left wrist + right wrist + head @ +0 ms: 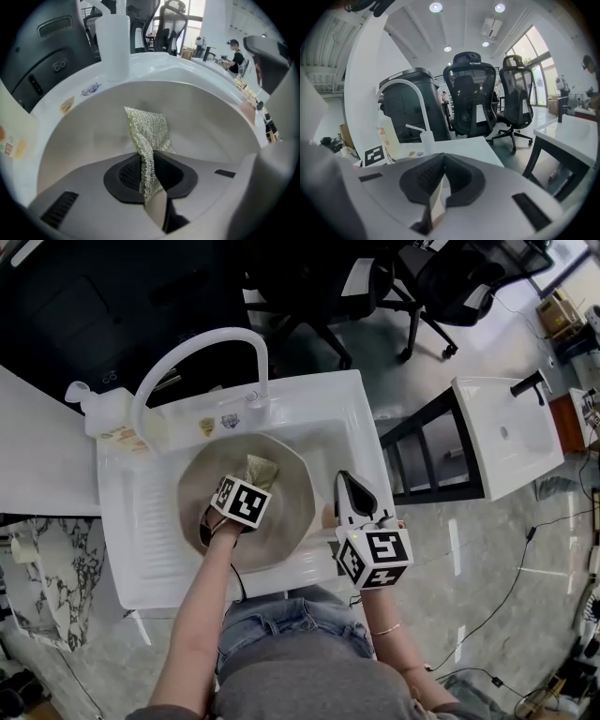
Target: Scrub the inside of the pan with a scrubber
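Note:
A beige pan (292, 514) lies in the white sink (141, 521) and fills the left gripper view (206, 122). My left gripper (247, 486) reaches down into the pan and is shut on a gold-green mesh scrubber (262, 470). In the left gripper view the scrubber (147, 129) hangs out past the closed jaws (149, 164) against the pan's inner wall. My right gripper (346, 486) hovers over the sink's right rim beside the pan. Its jaws (439, 180) are shut with nothing between them, and it points level toward the room.
A white arched faucet (202, 348) stands behind the pan, with a soap bottle (103, 411) at the sink's back left corner. Black office chairs (441, 277) and a second white sink (506, 427) on a black frame stand to the right. A marbled object (56, 568) stands at left.

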